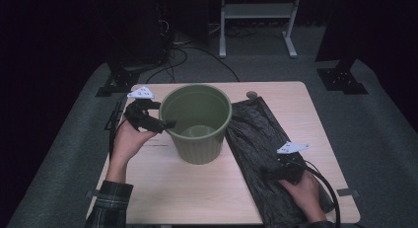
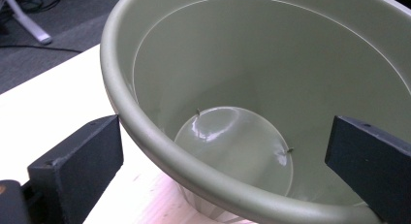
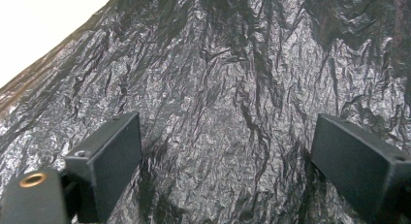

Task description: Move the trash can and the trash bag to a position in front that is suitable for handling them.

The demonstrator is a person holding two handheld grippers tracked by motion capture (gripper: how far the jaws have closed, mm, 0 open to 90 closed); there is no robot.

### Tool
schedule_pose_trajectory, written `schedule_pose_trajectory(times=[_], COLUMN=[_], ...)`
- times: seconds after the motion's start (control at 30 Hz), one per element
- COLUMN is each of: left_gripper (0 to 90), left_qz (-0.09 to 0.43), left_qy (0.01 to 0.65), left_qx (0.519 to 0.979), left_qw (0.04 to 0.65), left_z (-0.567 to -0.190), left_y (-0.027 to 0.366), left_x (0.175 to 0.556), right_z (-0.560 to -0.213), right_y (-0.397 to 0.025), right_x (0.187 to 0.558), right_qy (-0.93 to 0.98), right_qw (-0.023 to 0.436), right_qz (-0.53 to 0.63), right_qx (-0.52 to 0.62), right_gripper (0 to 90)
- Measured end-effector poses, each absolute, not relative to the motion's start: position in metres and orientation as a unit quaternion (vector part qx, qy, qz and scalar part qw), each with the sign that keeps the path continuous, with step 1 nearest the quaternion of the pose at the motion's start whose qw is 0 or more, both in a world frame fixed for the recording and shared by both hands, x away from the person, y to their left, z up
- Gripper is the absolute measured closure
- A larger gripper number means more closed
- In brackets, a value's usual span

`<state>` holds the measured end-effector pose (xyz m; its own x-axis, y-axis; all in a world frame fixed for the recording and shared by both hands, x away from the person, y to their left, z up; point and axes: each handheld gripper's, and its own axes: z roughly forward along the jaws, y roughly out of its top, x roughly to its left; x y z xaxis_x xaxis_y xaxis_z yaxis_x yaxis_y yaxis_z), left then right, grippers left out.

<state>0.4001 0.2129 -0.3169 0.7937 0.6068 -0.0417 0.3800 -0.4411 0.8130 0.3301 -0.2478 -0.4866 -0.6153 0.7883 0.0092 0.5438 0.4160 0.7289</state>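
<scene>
High view shows the green bin (image 1: 196, 122) upright at the table's (image 1: 197, 198) middle, the left gripper (image 1: 165, 124) spread astride its left rim. The right gripper (image 1: 268, 172), jaws spread, hovers over the black bag (image 1: 256, 134) lying just right of the bin.

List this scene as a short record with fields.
bin: green bin, upright on the table, empty inside
bag: black plastic bag, lying flat to the right of the bin
left gripper: open, fingers straddling the bin's rim
right gripper: open, low over the bag
</scene>
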Motion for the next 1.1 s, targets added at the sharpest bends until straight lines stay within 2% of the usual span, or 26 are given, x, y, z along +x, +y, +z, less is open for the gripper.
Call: schedule_pose_trajectory(times=[0.53, 1.1], left_gripper=[0.0, 0.0], left_qz=[0.100, 0.072], left_qy=[0.241, 0.213], left_qx=[0.858, 0.861], left_qw=[0.443, 0.455], left_z=[-0.317, -0.318], left_y=[0.181, 0.179], left_x=[0.371, 0.342], right_z=[-0.487, -0.487], right_y=[-0.248, -0.248], right_x=[0.330, 0.330], right_qy=[0.824, 0.824], right_qw=[0.171, 0.171], right_qz=[0.358, 0.358], right_qx=[0.404, 0.404], right_gripper=[9.5, 9.5])
